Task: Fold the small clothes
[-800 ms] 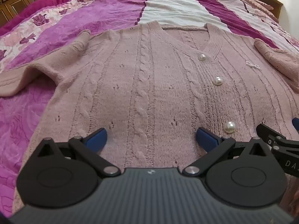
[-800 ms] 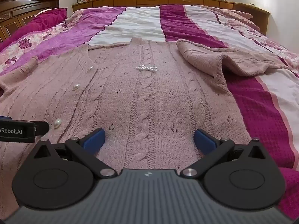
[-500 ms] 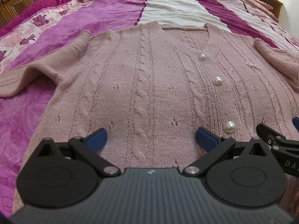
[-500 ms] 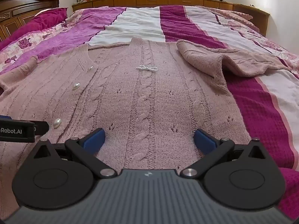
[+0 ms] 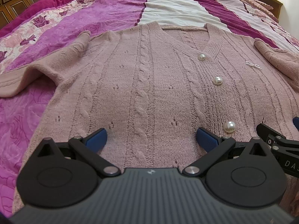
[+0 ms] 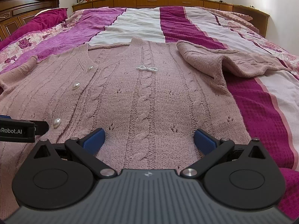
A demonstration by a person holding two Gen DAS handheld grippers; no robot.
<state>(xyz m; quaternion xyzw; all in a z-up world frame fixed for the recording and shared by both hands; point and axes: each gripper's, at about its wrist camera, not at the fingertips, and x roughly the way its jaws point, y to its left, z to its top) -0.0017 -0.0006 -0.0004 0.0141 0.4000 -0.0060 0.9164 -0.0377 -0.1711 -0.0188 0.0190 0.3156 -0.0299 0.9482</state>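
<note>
Pink cardigan (image 5: 149, 93) lies face up, buttoned and spread flat on the bed (image 6: 261, 102), so the fold lines are easy to reach. Left gripper (image 5: 151, 137) and right gripper (image 6: 149, 138) sit side by side over the near hem, jaws wide open and holding nothing; my read is they're lined up for a two-point hem grab. Left sleeve (image 5: 46, 69) trails off left, right sleeve (image 6: 224, 61) is bunched to the right, neither tucked in. Versus 0.8 s ago: essentially no change, same pose, same jaw gap, cloth undisturbed.
</note>
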